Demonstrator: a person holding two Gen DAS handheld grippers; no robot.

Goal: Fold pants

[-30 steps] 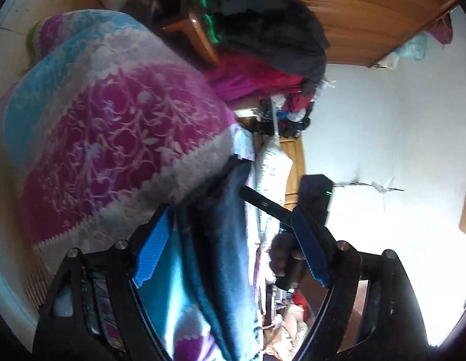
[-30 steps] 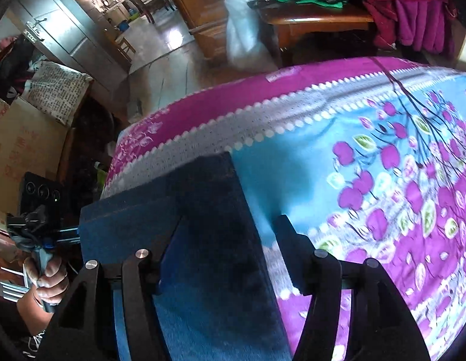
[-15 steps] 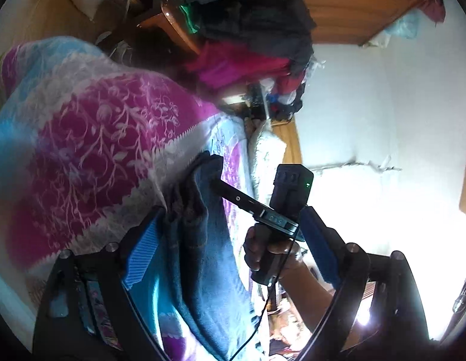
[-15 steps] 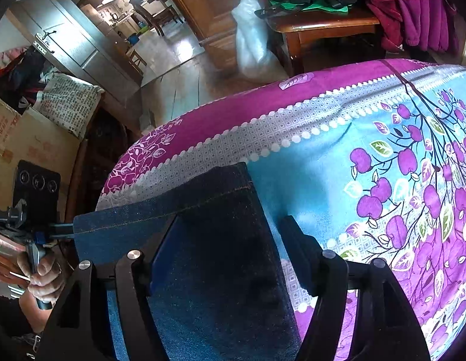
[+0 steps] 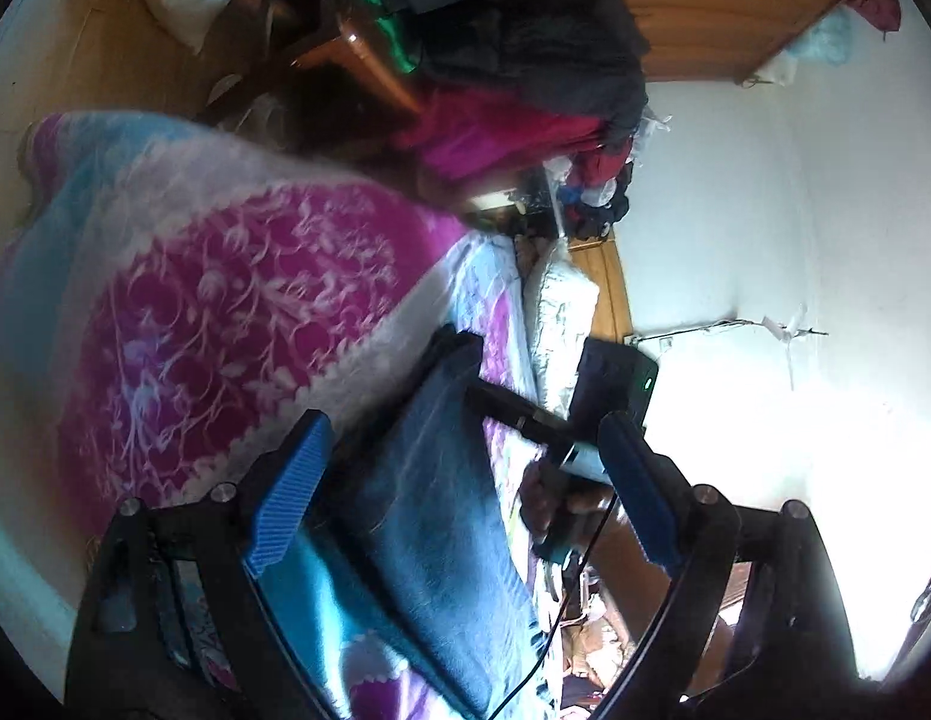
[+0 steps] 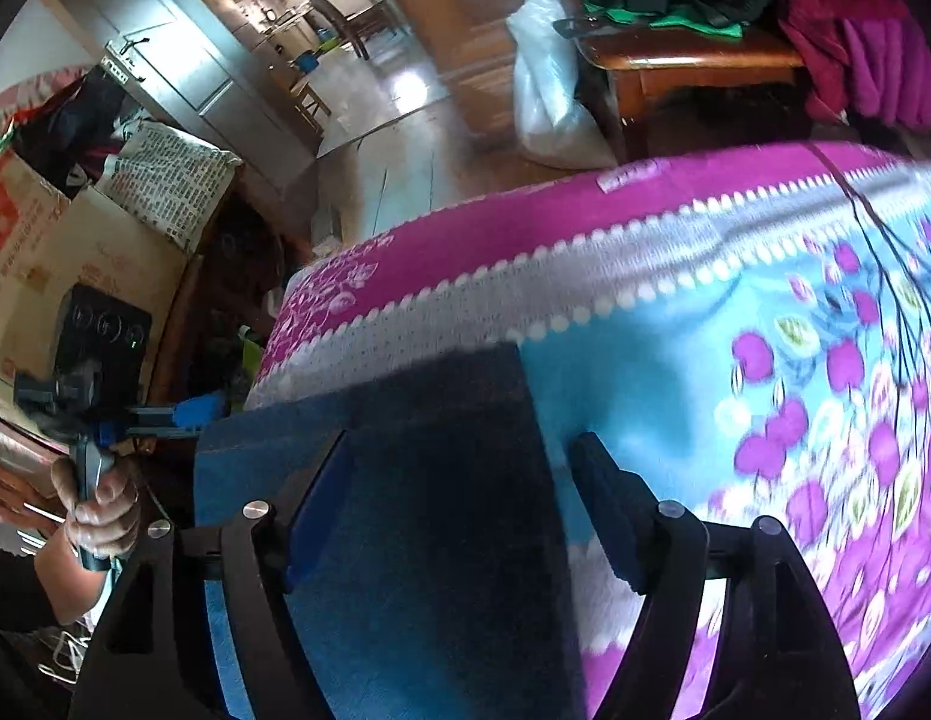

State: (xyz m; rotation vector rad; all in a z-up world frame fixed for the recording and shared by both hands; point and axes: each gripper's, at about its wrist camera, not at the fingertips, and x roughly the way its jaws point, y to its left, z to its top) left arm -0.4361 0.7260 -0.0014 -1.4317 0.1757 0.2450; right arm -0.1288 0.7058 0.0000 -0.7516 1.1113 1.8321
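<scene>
From the left wrist, the left gripper (image 5: 465, 492) stood with jaws wide apart over the pants (image 5: 429, 516) on the bedspread (image 5: 213, 324). From the right wrist, the right gripper (image 6: 459, 510) likewise gaped above the denim, holding nothing.

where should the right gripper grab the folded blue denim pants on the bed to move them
Probably the near folded edge of the folded blue denim pants, approached low from the near side, along the floral purple and blue bedspread. They lie flat in a neat rectangle, and the open right gripper already straddles that end, so closing there should pinch all layers.
</scene>
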